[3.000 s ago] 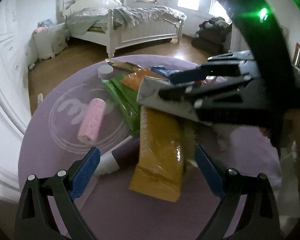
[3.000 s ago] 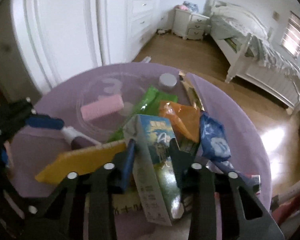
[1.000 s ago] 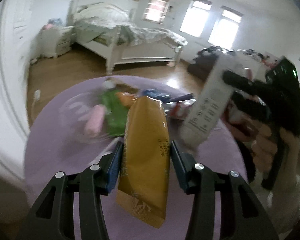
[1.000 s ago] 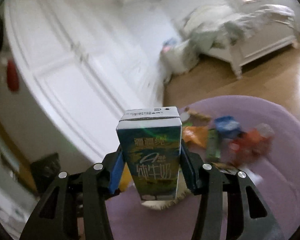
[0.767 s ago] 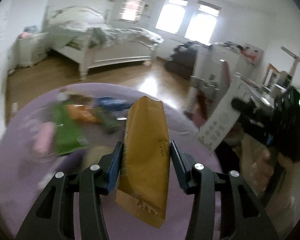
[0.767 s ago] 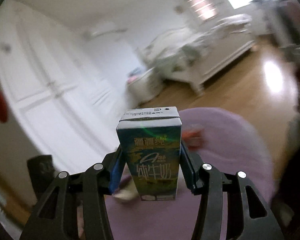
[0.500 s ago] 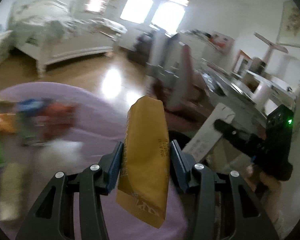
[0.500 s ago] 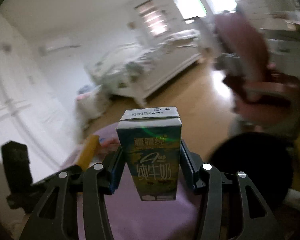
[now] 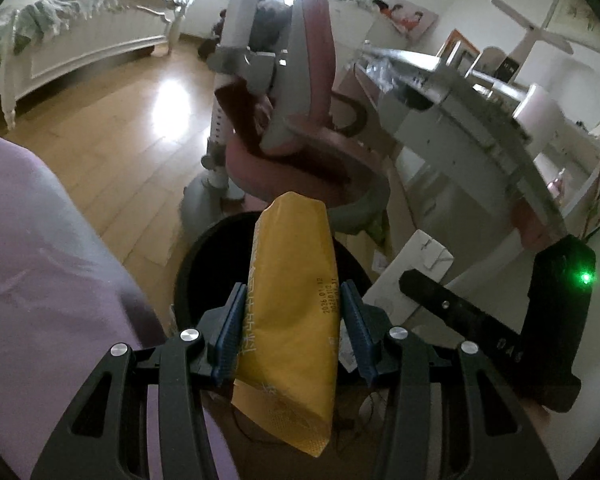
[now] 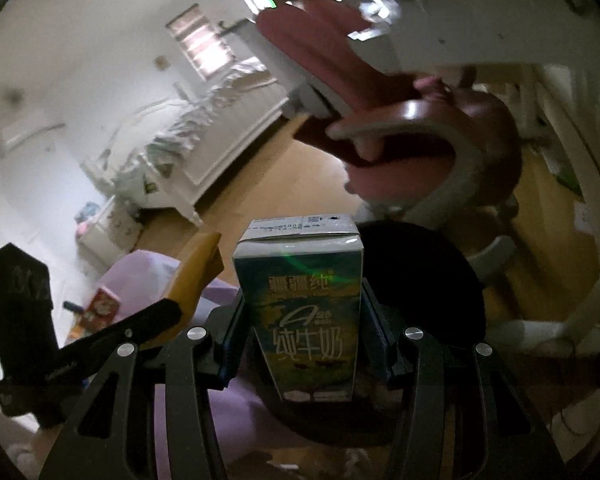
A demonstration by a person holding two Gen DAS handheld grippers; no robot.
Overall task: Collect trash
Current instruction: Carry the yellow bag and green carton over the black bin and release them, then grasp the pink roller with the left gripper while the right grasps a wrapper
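My left gripper is shut on a yellow snack packet and holds it over the round black trash bin on the floor. My right gripper is shut on a green and white milk carton, upright, above the same black bin. In the left wrist view the carton's white side and the right gripper show at right. In the right wrist view the packet and the left gripper show at left.
The purple round table lies at left, with a red wrapper left on it. A pink desk chair stands just beyond the bin, beside a white desk. A white bed stands far across the wooden floor.
Both grippers swung right, away from the purple table with the packet and carton still held, and now hang over the black bin beside the pink chair.
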